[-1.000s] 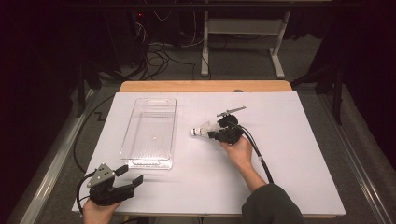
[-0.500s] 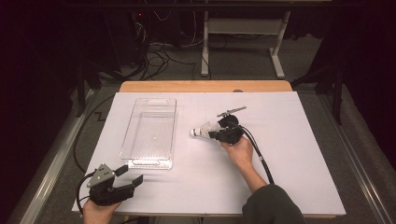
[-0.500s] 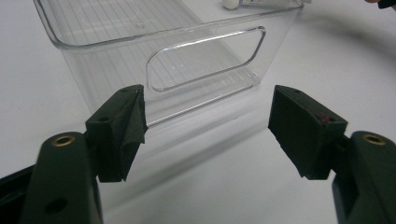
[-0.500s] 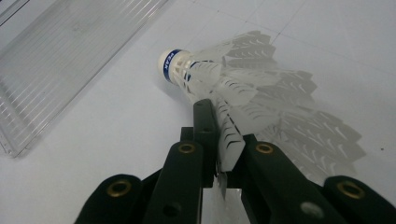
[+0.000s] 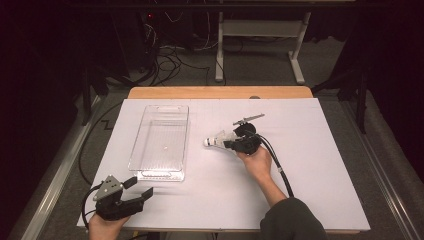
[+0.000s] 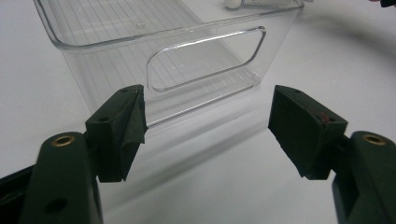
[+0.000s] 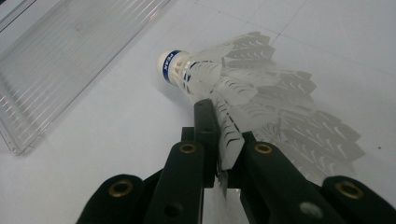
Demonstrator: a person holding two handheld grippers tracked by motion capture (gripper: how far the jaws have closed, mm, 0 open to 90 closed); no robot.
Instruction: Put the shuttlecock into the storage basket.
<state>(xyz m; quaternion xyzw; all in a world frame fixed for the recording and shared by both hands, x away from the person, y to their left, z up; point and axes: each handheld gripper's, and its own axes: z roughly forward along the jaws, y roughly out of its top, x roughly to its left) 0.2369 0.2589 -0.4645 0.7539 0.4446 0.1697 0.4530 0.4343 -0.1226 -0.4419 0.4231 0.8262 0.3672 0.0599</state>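
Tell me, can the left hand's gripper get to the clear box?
Probably yes. The left gripper sits open just short of the clear box, facing its handle end, with bare table between them.

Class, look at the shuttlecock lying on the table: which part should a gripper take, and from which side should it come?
Grip the feather skirt of the shuttlecock, coming from its open flared end, opposite the cork. It lies on its side, cork toward the clear plastic bin, so the skirt's thin wall offers an edge that jaws can pinch; the round cork would probably slip. The right gripper holds it so.
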